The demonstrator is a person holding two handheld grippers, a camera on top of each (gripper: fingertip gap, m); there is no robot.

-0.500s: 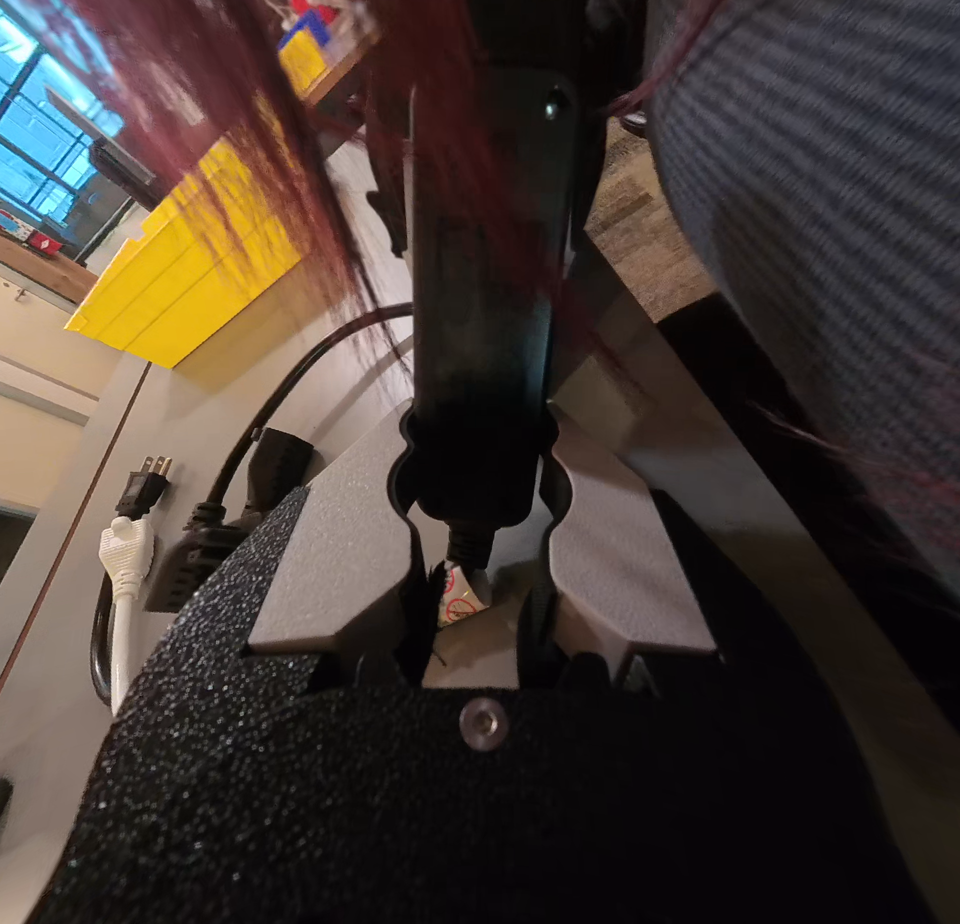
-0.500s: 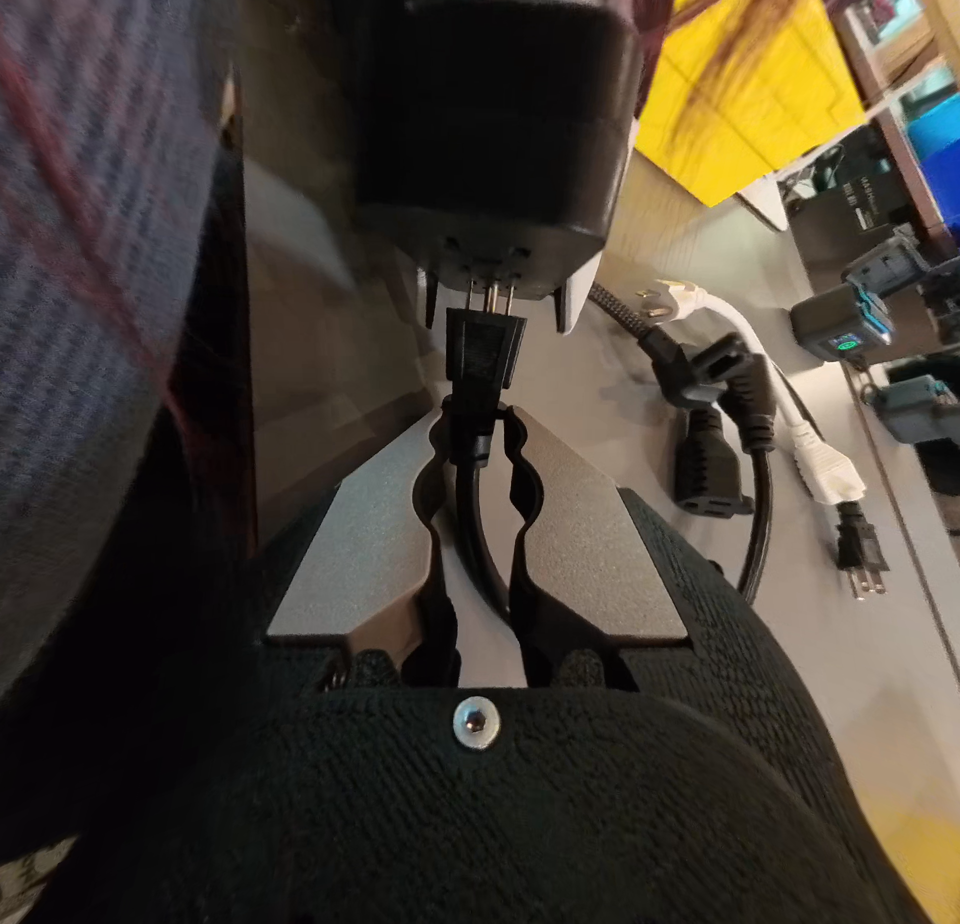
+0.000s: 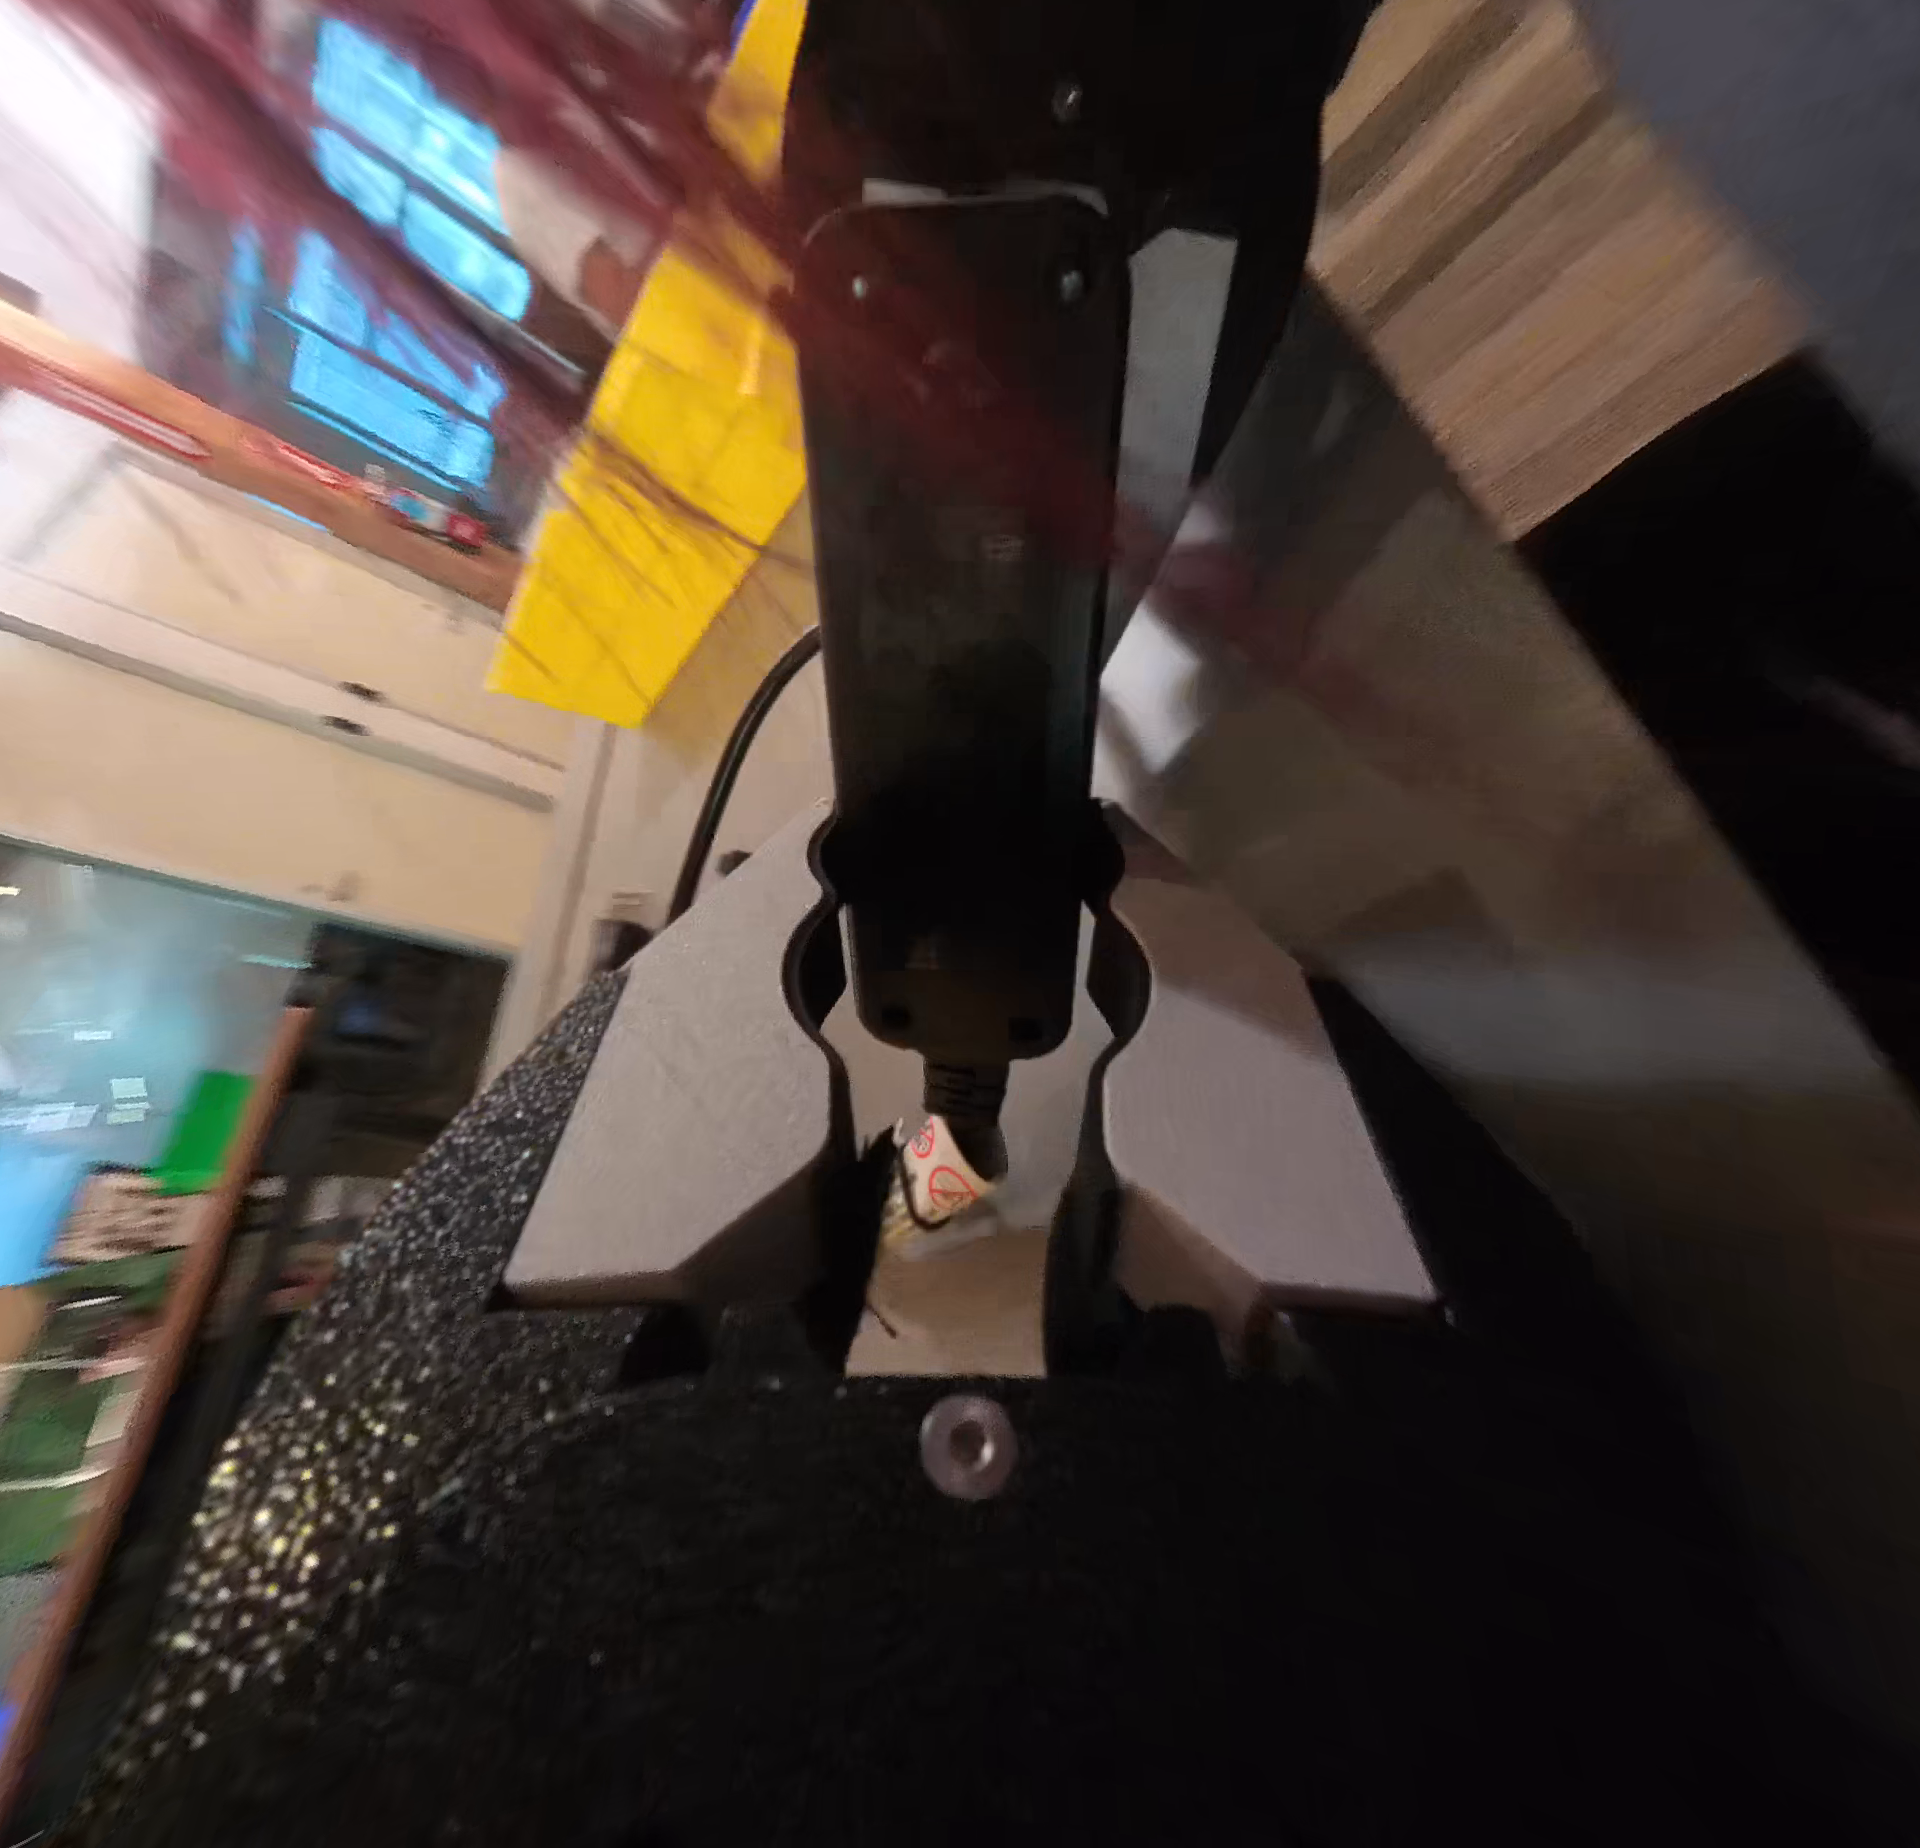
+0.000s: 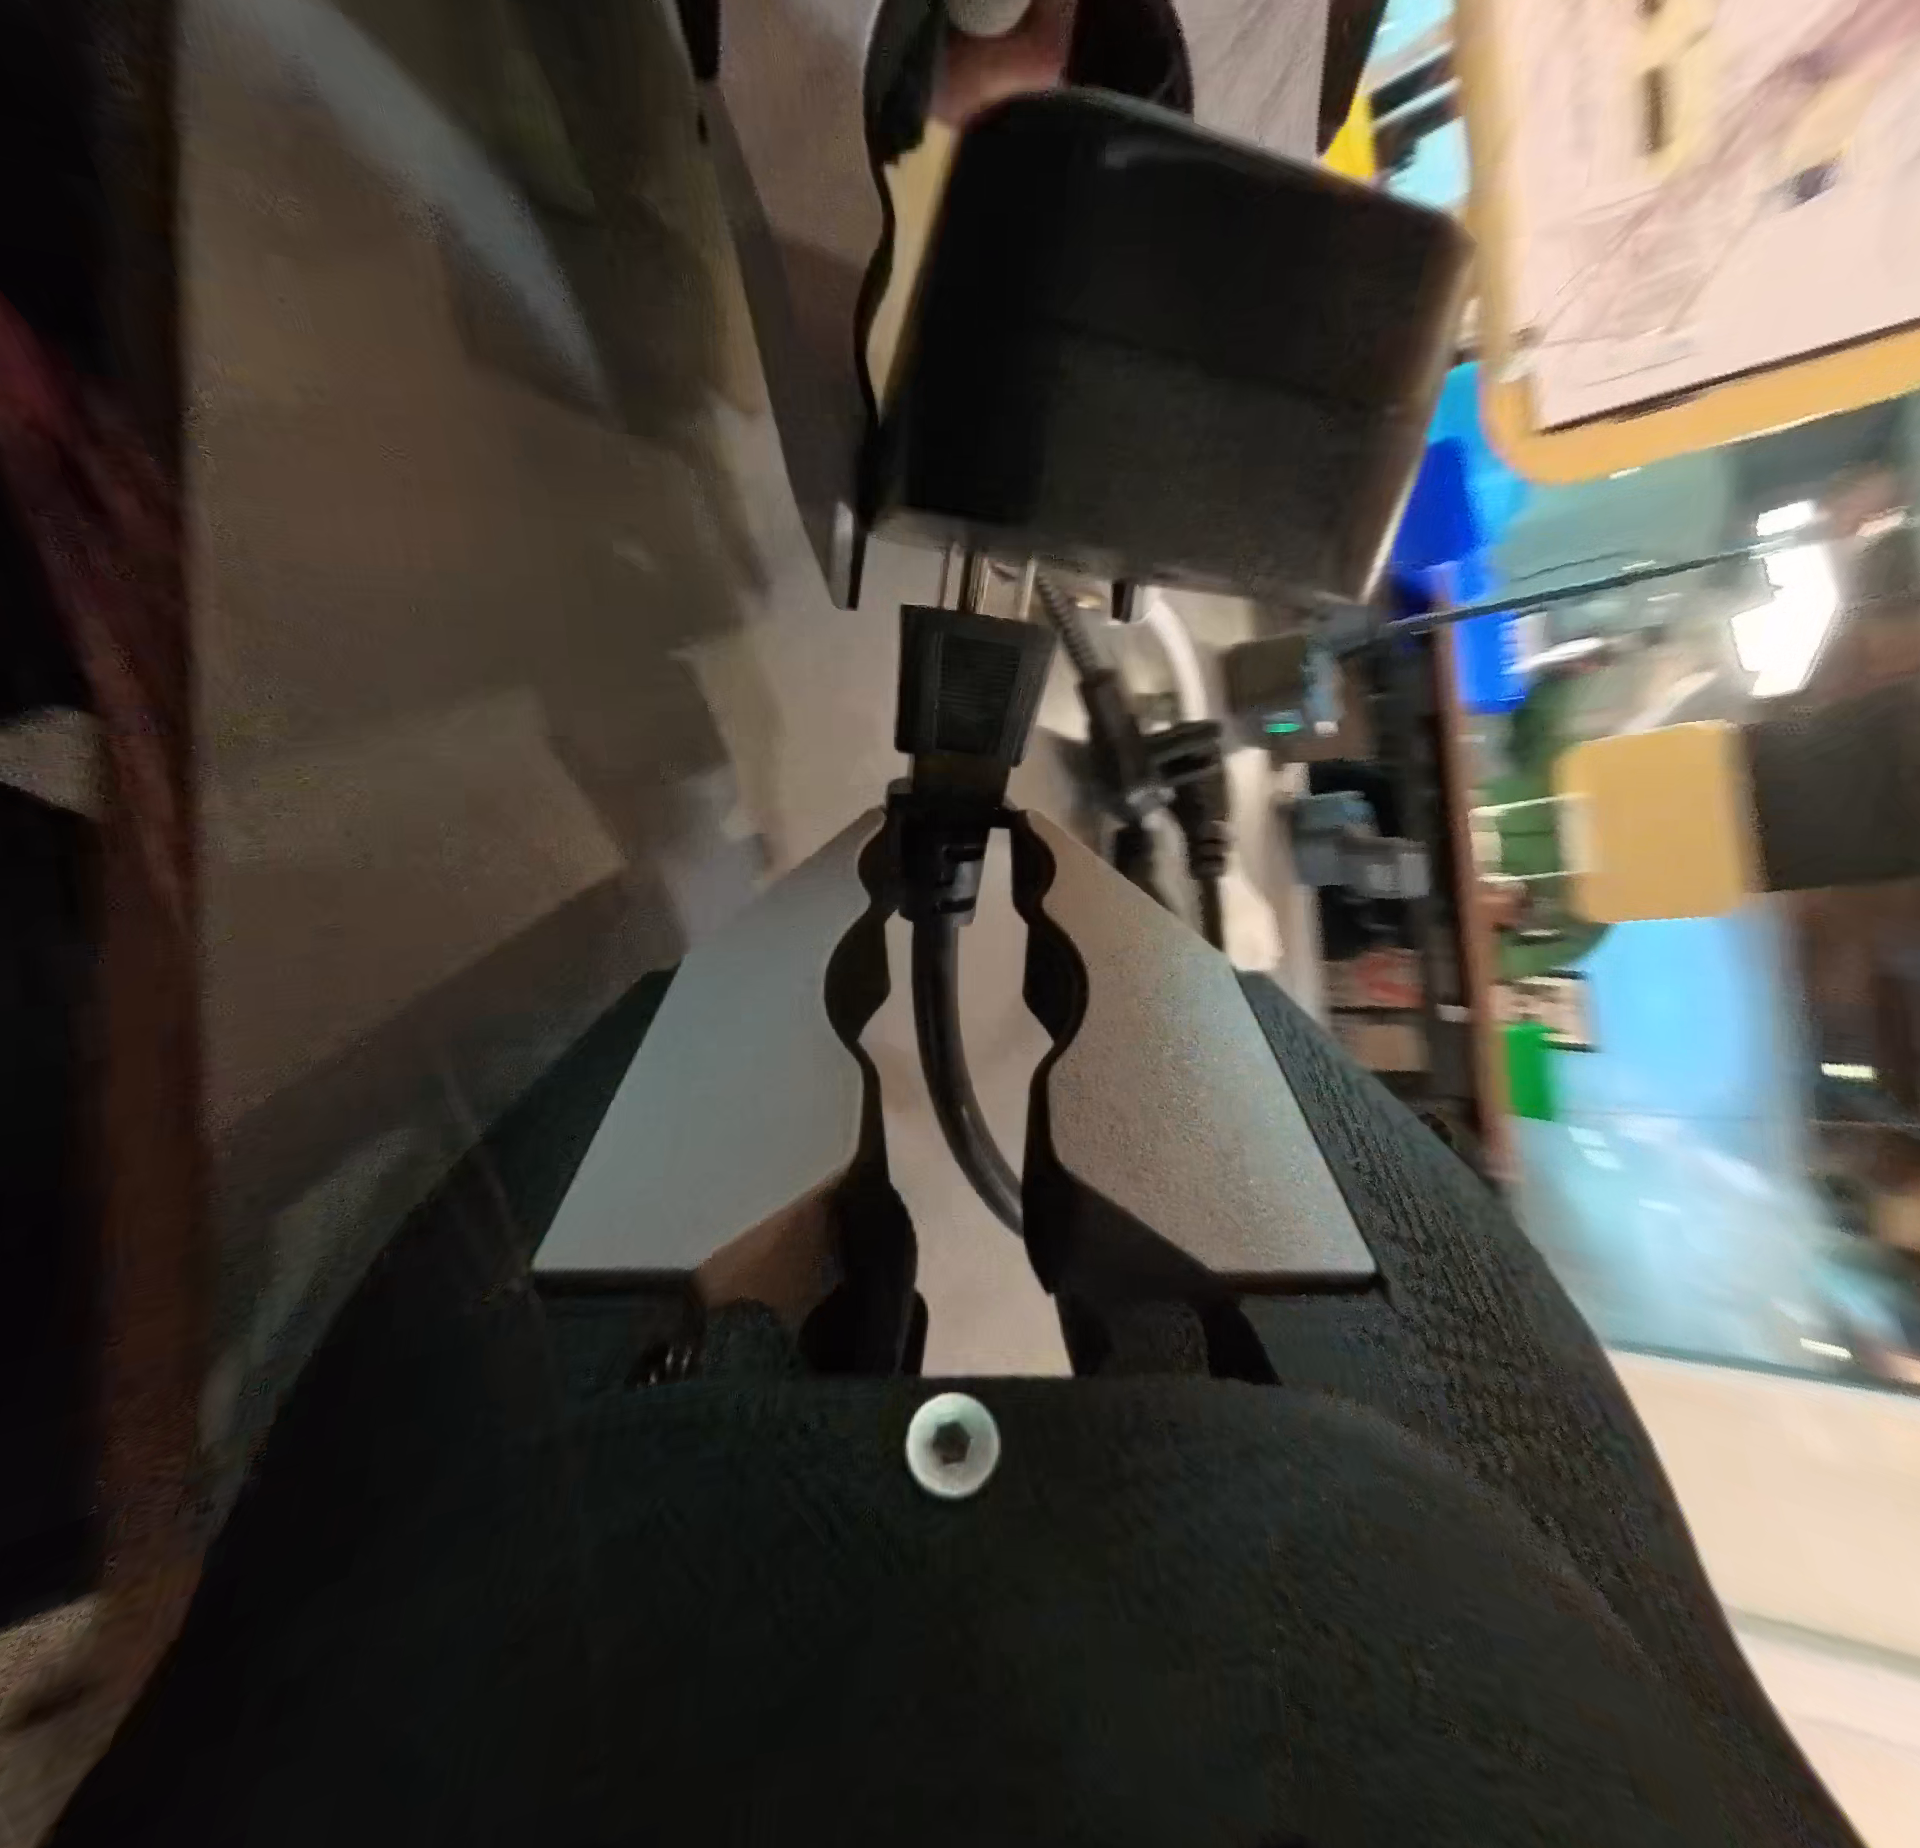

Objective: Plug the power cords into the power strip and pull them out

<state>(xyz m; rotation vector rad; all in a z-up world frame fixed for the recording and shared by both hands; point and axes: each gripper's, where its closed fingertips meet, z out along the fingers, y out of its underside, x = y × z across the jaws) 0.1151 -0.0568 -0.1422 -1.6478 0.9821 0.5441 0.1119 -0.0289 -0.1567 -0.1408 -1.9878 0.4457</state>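
Prongs on the black plug (image 4: 971,702) show more bare metal than half a second ago, so it is backing out of the power strip (image 4: 1153,344). Right gripper (image 4: 951,842) is clamped on the plug's neck, while the left gripper (image 3: 961,925) squeezes the strip's cord end, both lifted and tilted since then.

The left hand-held gripper (image 3: 961,925), with grey fingers (image 3: 686,1071), is clamped on a black power strip (image 3: 956,572). The right hand-held gripper (image 4: 951,853) pinches a black cord plug (image 4: 971,697).

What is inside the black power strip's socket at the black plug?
The black plug's metal prongs enter the black power strip, partly exposed. How deep they reach is hidden.
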